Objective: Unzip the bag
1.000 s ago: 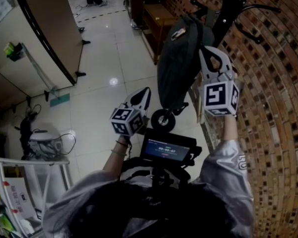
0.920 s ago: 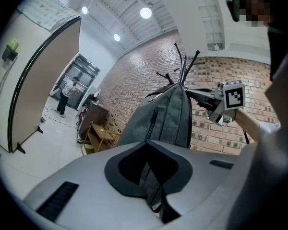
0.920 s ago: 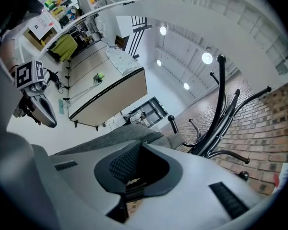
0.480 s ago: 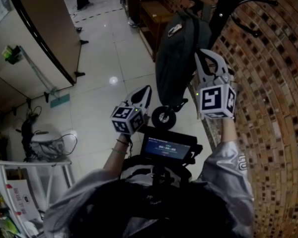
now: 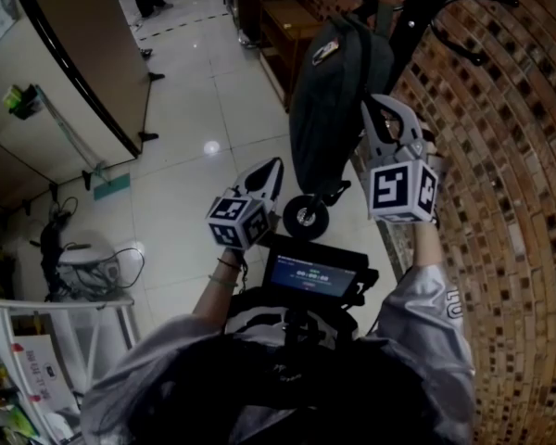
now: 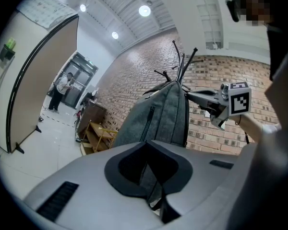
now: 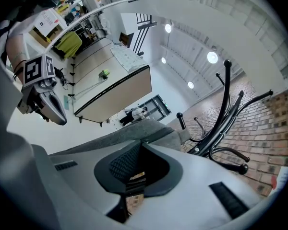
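A dark grey backpack (image 5: 338, 91) hangs from a black coat stand (image 5: 426, 7) in front of a brick wall. My right gripper (image 5: 382, 109) is raised against the bag's upper right side. In the right gripper view its jaws (image 7: 134, 178) are nearly together on a small dark zip pull, with the bag's fabric (image 7: 134, 131) just beyond. My left gripper (image 5: 267, 172) hangs lower, left of the bag and apart from it. Its jaws (image 6: 156, 200) are shut with nothing held, and the bag (image 6: 158, 114) fills the view ahead.
The brick wall (image 5: 500, 156) stands close on the right. A small black wheel (image 5: 304, 219) sits on the floor under the bag. A wooden shelf unit (image 5: 292, 35) stands behind it. Glossy tiled floor (image 5: 195, 109) spreads to the left. A person (image 6: 62, 85) stands far off.
My right gripper has edged slightly down and left along the bag, which has swung a little left. The left gripper has hardly moved.
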`<control>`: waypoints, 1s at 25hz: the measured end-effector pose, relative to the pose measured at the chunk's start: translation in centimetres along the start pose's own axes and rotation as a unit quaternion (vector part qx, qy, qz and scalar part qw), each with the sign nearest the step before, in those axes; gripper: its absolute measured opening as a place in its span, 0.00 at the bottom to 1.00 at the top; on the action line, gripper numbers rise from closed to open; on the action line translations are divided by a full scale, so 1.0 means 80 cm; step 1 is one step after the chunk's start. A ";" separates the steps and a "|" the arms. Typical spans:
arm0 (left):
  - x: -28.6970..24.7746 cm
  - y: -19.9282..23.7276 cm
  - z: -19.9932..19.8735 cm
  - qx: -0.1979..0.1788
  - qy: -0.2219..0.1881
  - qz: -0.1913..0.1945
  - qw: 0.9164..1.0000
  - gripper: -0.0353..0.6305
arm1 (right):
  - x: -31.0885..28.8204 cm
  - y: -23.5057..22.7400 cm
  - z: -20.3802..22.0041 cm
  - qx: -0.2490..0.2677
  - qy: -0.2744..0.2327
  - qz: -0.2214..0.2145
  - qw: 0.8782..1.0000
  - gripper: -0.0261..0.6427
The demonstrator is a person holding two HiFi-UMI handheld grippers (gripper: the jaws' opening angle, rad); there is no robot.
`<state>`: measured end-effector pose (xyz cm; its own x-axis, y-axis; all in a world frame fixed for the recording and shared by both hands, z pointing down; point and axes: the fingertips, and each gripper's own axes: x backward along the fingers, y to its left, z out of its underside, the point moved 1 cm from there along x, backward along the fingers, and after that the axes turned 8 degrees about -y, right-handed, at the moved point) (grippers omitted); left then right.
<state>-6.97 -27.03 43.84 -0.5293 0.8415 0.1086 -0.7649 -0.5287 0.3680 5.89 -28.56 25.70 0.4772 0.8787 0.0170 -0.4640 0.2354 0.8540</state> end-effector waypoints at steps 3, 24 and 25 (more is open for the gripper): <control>0.000 -0.001 0.000 0.002 0.000 0.000 1.000 0.06 | 0.003 0.007 0.001 0.012 0.006 -0.012 1.000 0.06; -0.001 -0.010 0.005 0.001 0.009 0.013 1.000 0.06 | 0.020 0.064 0.018 -0.022 0.022 -0.050 0.998 0.06; -0.001 -0.008 0.008 -0.003 0.009 0.013 1.000 0.06 | 0.020 0.066 0.018 -0.025 0.022 -0.051 0.998 0.06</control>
<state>-6.20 -26.70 44.19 -0.5561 0.8250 0.1007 -0.7525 -0.5513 0.3604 5.31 -26.51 31.01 0.4905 0.8666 -0.0921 -0.4525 0.3435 0.8230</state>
